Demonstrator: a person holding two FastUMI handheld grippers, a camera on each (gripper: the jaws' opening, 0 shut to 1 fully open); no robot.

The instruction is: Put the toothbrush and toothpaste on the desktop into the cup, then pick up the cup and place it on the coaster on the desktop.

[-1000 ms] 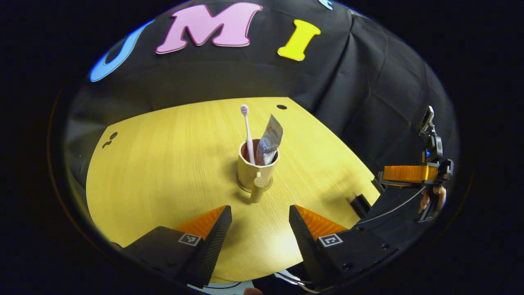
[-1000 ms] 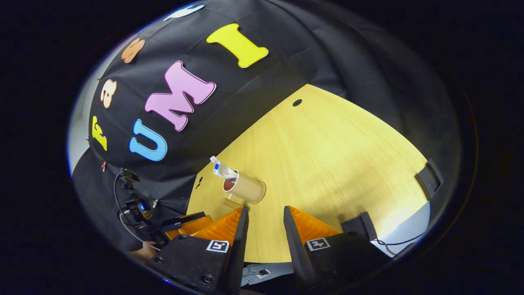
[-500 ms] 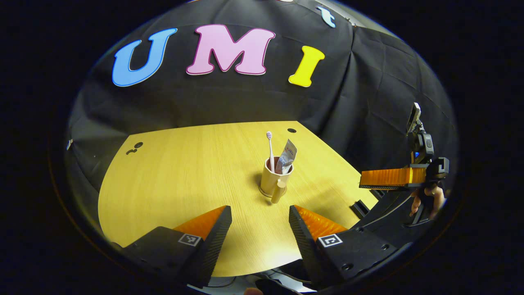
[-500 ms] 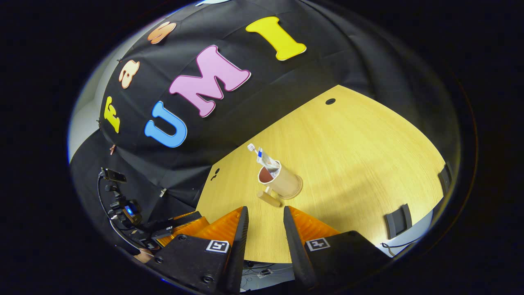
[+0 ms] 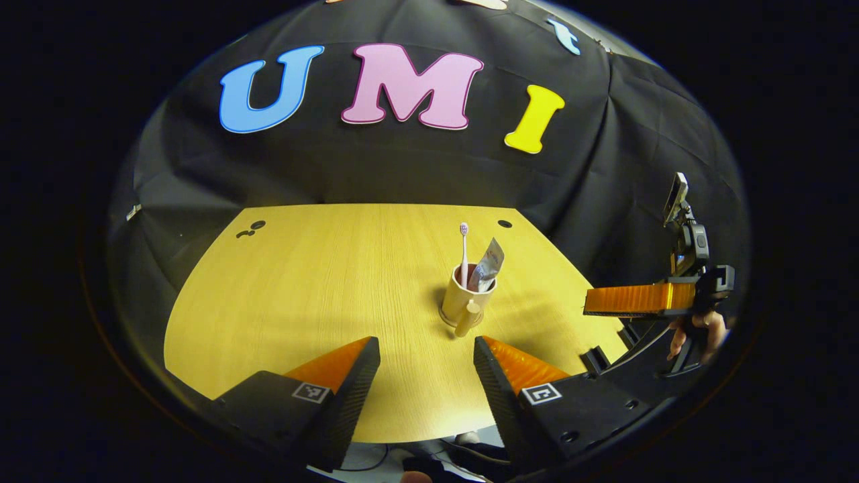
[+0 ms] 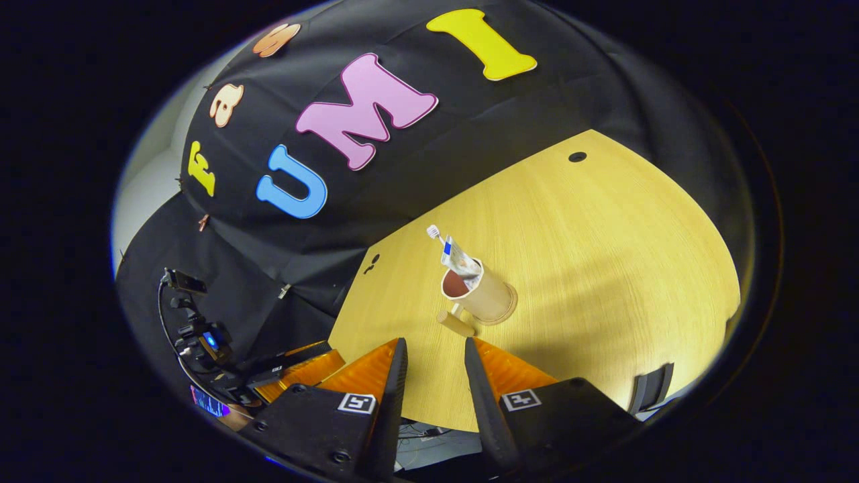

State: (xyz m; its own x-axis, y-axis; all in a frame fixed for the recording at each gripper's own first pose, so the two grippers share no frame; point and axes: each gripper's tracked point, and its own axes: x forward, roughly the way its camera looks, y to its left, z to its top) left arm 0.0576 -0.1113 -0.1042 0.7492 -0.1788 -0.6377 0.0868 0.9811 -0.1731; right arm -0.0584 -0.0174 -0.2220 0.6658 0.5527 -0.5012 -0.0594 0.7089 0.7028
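A tan cup (image 5: pixel 463 300) with a stub handle stands upright on a thin round coaster (image 6: pixel 511 310) in the middle of the yellow desktop (image 5: pixel 302 288). A pink toothbrush (image 5: pixel 463 247) and a toothpaste tube (image 5: pixel 488 264) stick up out of the cup. My left gripper (image 5: pixel 426 355) is open and holds nothing, well short of the cup. In the right gripper view, the cup (image 6: pixel 484 299) lies just beyond my right gripper (image 6: pixel 433 355), whose fingers stand a narrow gap apart with nothing between them. That gripper (image 5: pixel 637 299) hangs off the desk's right side in the left gripper view.
Black clips sit on the desk's near right edge (image 5: pixel 596 359) (image 6: pixel 647 389). A cable hole (image 5: pixel 504 223) marks the far side. A hand (image 5: pixel 698 329) holds the right gripper. The left gripper's orange fingers (image 6: pixel 298 365) show at lower left beyond the desk edge.
Both grippers have drawn back from the cup, which now looks smaller and farther off. The cup with brush and tube stays put on the coaster.
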